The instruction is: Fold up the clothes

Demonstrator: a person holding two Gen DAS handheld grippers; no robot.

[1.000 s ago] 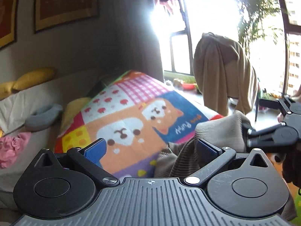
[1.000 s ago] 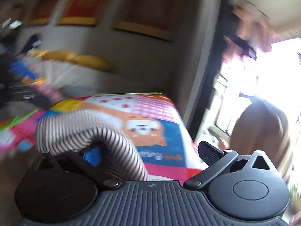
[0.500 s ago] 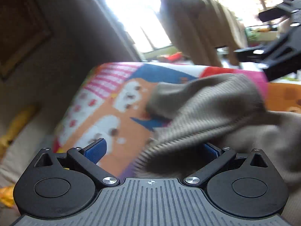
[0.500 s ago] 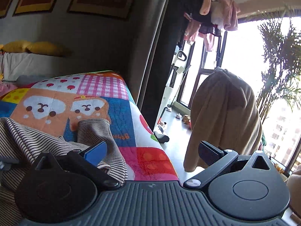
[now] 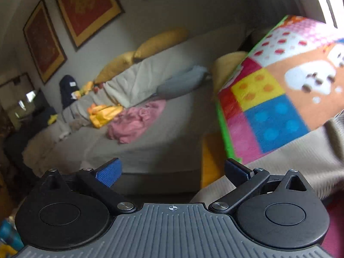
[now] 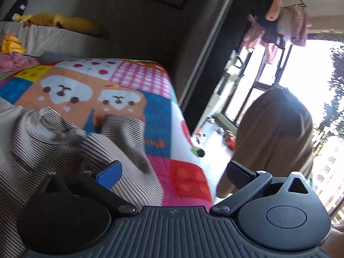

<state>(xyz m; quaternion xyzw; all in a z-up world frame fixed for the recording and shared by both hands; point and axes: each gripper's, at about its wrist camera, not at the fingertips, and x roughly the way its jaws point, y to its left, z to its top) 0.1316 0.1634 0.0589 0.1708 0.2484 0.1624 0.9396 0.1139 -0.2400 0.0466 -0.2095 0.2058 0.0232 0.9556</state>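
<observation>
A brown-and-white striped garment (image 6: 53,142) lies crumpled on the colourful patchwork blanket (image 6: 137,79), at the left in the right wrist view. My right gripper (image 6: 174,171) is open and empty just above the garment's right edge. In the left wrist view the same garment (image 5: 301,157) lies at the lower right on the blanket (image 5: 266,99). My left gripper (image 5: 173,169) is open and empty, over the blanket's left edge, its right finger (image 5: 236,169) beside the cloth.
A grey sofa (image 5: 163,111) with yellow cushions (image 5: 159,40), a pink garment (image 5: 135,124) and yellow cloth (image 5: 105,114) stands left of the blanket. A chair draped in brown cloth (image 6: 275,137) stands by the bright window at the right. Small items lie on the floor (image 6: 200,152).
My left gripper has swung left off the garment and now faces the sofa. My right gripper has risen slightly and tilted; the striped garment lies lower at its left finger.
</observation>
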